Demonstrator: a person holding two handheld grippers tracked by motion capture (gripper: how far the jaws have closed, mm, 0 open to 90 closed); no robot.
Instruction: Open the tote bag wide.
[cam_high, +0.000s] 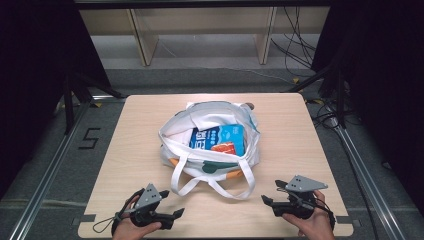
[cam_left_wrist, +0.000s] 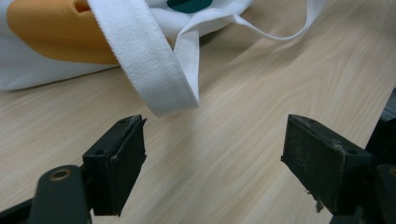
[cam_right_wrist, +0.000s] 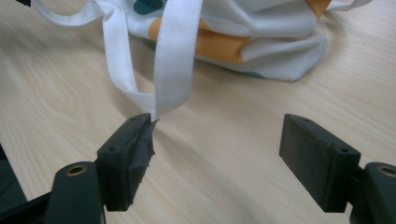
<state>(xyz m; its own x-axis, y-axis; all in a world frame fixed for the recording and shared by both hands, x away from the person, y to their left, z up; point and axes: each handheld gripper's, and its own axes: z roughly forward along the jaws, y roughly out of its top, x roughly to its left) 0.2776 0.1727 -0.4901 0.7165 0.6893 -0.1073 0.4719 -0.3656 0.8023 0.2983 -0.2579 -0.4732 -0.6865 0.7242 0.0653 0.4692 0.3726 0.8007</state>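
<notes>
Tote bag (cam_high: 210, 145) handles just beyond both grippers' spread jaws, ungripped

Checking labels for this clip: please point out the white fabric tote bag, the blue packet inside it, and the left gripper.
white fabric tote bag (cam_high: 172, 134): high view, left rim of its opening.
blue packet (cam_high: 227, 134): high view, upper face.
left gripper (cam_high: 172, 218): high view, between its open jaws.

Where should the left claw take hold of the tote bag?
Probably the white strap just ahead of the open left claw, coming from the table's near edge. It is flat and thin, looping free of the tote bag, so the jaws can close across it.
</notes>
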